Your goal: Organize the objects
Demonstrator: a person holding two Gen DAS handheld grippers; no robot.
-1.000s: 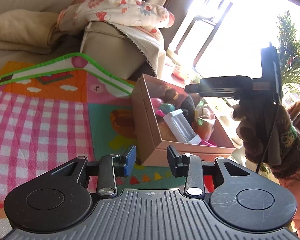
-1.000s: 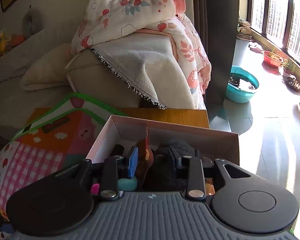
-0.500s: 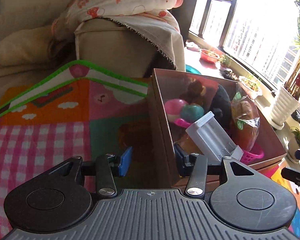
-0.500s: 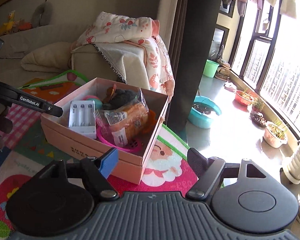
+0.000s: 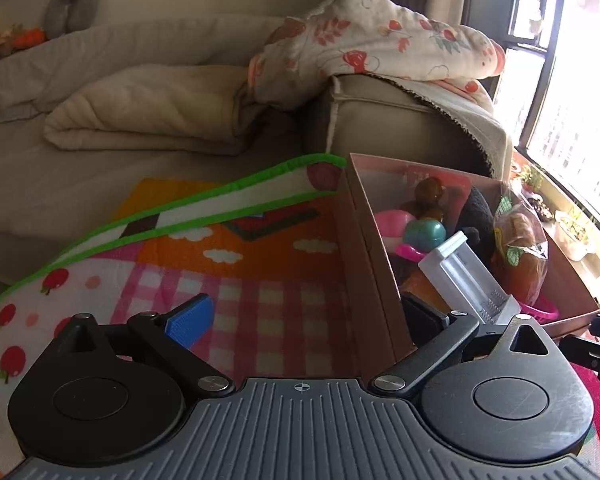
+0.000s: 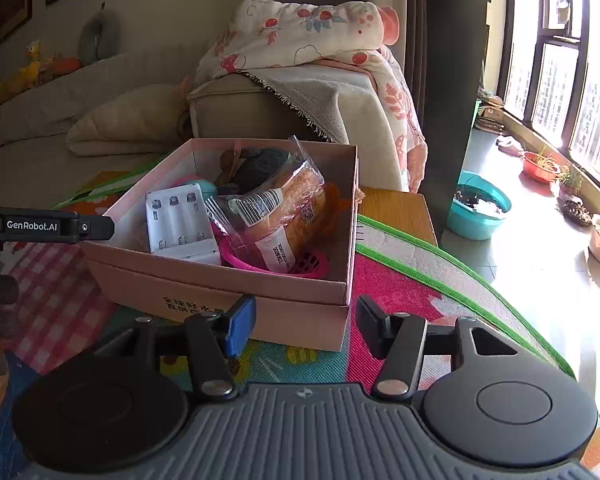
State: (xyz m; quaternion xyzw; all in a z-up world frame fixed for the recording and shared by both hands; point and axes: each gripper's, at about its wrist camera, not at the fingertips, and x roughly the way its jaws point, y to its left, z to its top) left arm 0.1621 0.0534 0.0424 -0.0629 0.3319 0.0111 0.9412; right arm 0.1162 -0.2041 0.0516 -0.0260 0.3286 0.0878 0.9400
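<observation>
Left wrist view: the left claw (image 5: 306,322), tilted downward, has just been opening and stands wide, straddling the near left wall of the pink box (image 5: 370,256) without pressing it; the box runs from lower centre to upper right.

Right wrist view: the right claw (image 6: 306,326), half open and gripping nothing, frames the box's (image 6: 220,280) near corner. A white battery holder (image 6: 178,222) lies inside, at centre left.
</observation>
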